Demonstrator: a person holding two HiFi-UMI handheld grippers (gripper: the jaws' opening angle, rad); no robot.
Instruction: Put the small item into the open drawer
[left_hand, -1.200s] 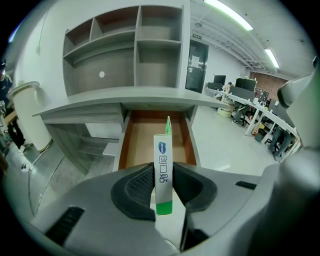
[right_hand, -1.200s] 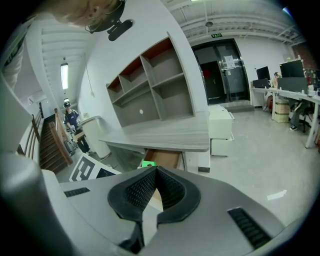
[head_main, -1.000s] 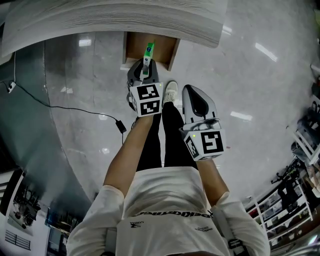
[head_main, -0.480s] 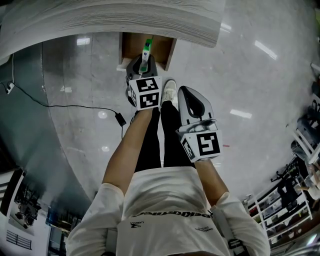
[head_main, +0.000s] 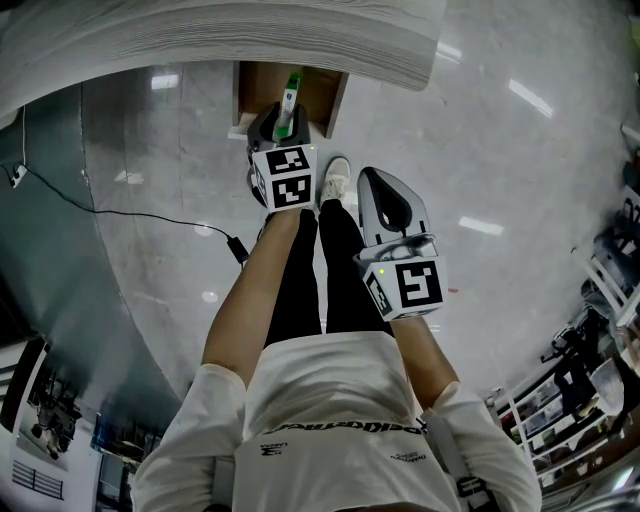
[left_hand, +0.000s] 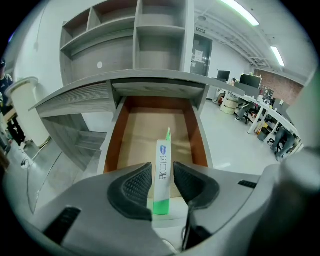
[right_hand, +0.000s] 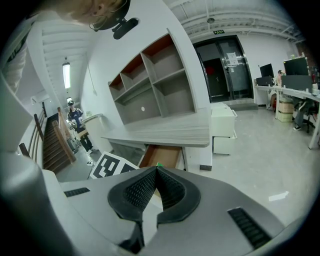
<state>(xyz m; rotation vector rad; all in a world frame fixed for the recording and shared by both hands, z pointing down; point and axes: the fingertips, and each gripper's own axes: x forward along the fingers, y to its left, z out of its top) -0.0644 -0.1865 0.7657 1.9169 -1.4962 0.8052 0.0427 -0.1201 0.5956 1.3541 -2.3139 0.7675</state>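
Tube (left_hand: 162, 170) over drawer (left_hand: 113, 145) front (drawer juts from under desktop (left_hand: 150, 77)); shelves (left_hand: 160, 35) behind desktop.

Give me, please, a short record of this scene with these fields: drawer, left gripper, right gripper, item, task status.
drawer: open, brown inside, under the grey desk
left gripper: jaws have just been opening; pads seem no longer to press on the item
right gripper: jaws together, nothing between them, held back from the drawer
item: white tube with a green end, upright between the left gripper's pads, above the drawer's front
task status: tube not yet lying in the drawer
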